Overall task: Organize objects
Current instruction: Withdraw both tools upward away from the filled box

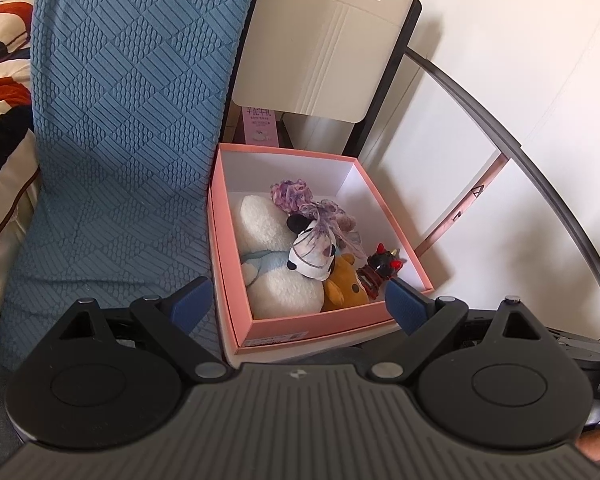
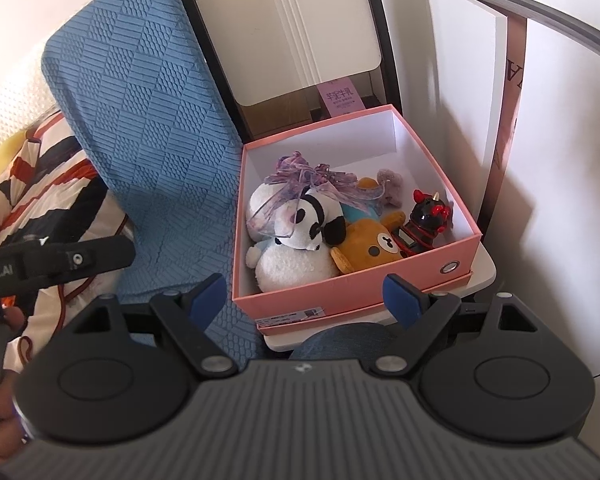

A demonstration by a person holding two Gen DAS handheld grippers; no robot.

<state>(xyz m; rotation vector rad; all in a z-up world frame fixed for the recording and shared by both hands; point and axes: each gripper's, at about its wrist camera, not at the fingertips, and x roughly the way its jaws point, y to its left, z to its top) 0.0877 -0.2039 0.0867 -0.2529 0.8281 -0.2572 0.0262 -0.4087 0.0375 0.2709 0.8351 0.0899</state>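
An open pink box (image 1: 300, 326) (image 2: 340, 292) with white inner walls stands next to a blue textured cushion (image 1: 120, 120) (image 2: 148, 100). Inside lie a white plush (image 1: 272, 256) (image 2: 292, 266), a small panda plush (image 1: 312, 256) (image 2: 316, 220), a brown bear plush (image 1: 344, 284) (image 2: 372, 244), a black and red figurine (image 1: 380, 266) (image 2: 424, 220) and a purple ribbon bow (image 1: 296, 198) (image 2: 312, 176). My left gripper (image 1: 300, 304) is open and empty above the box's near edge. My right gripper (image 2: 306, 300) is open and empty at the box's near wall.
A beige folded carton (image 1: 320, 40) (image 2: 288, 28) and a pink printed carton (image 1: 260, 126) (image 2: 340, 100) stand behind the box. A white wall panel (image 1: 480, 120) is on the right. A striped quilt (image 1: 0, 100) (image 2: 32, 184) lies on the left. The left gripper's black body (image 2: 40, 264) shows in the right wrist view.
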